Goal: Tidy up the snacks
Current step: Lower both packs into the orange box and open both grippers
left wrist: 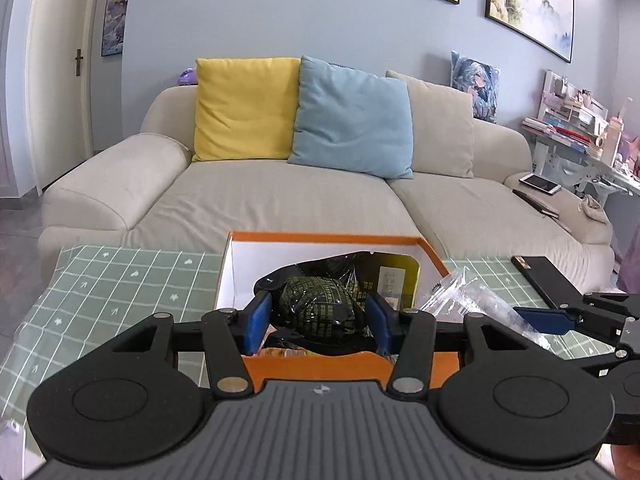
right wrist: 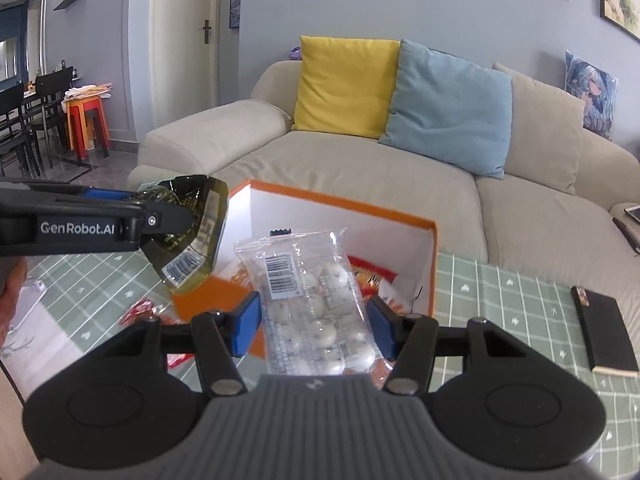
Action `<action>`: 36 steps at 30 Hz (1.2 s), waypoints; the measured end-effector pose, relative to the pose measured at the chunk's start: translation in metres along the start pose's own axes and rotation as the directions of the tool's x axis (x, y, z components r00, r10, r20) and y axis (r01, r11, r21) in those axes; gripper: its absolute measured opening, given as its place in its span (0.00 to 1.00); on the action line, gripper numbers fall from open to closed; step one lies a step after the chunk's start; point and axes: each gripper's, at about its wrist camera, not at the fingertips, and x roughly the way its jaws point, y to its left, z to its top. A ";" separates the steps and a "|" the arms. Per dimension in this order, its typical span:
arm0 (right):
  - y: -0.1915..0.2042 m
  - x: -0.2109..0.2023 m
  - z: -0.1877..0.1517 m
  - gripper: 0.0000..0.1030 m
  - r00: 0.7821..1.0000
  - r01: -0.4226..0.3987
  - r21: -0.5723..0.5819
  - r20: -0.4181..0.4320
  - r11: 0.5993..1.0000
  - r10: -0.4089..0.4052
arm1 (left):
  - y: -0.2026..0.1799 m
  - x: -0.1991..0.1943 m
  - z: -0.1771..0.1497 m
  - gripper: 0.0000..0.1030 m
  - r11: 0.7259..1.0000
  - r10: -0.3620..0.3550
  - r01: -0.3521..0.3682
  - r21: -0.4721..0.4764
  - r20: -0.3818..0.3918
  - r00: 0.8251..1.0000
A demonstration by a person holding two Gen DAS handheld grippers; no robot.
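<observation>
My left gripper point(left wrist: 318, 322) is shut on a dark green-black snack packet point(left wrist: 320, 306) with a yellow edge and holds it over the open orange box point(left wrist: 320, 237) with white inner walls. The packet also shows in the right wrist view point(right wrist: 188, 236), hanging from the left gripper point(right wrist: 160, 216) above the box's left edge. My right gripper point(right wrist: 314, 326) is shut on a clear bag of white round candies point(right wrist: 312, 300), just in front of the orange box point(right wrist: 340, 204). The clear bag shows in the left wrist view point(left wrist: 460, 296), right of the box.
The box stands on a green checked tablecloth point(left wrist: 120, 284). Red-orange snack packets point(right wrist: 372, 276) lie inside the box, and a red wrapper point(right wrist: 138, 310) lies on the cloth to its left. A black notebook point(right wrist: 604, 332) lies at the right. A beige sofa point(left wrist: 280, 200) is behind the table.
</observation>
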 end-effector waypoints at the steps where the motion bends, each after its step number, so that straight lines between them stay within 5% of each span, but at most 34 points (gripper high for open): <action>1: -0.002 0.005 0.004 0.54 1.000 0.001 -0.003 -0.006 1.000 -0.001 | 0.000 0.005 0.002 0.56 1.000 0.002 -0.002 0.004 -0.002 1.000; 18: -0.023 0.110 0.047 0.54 0.990 0.011 0.004 -0.144 1.000 -0.011 | 0.018 0.093 0.019 0.55 0.999 0.016 -0.012 0.035 -0.128 0.992; 36: -0.033 0.183 0.026 0.54 0.948 0.030 0.051 -0.318 0.998 -0.012 | 0.013 0.156 -0.004 0.55 0.996 0.050 -0.023 0.088 -0.324 0.945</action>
